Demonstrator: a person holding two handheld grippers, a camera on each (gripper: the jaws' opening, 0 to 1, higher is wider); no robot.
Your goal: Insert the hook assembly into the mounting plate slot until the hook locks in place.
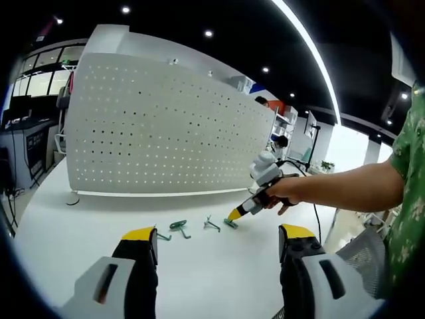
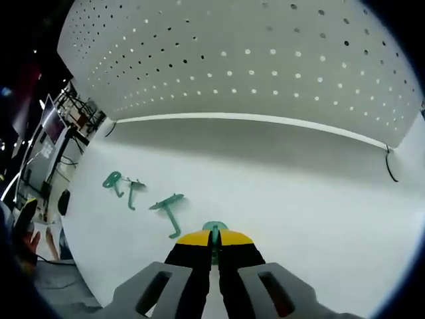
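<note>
the small green metal hook (image 2: pixel 213 228) between the right gripper's yellow-tipped black fingers (image 2: pixel 194 244) is mostly hidden; a sliver shows above them. the white perforated mounting plate (image 2: pixel 252 60) is cut off at the top edge. the far-left green hooks (image 2: pixel 121 183) overlap, their count unclear.

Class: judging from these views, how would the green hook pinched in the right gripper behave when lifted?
The green hook looks thin and small, so probably light. Its bent-wire shape suggests stiffness, not flop. Clamped in the right gripper by a narrow edge, it might pivot or slip.
</note>
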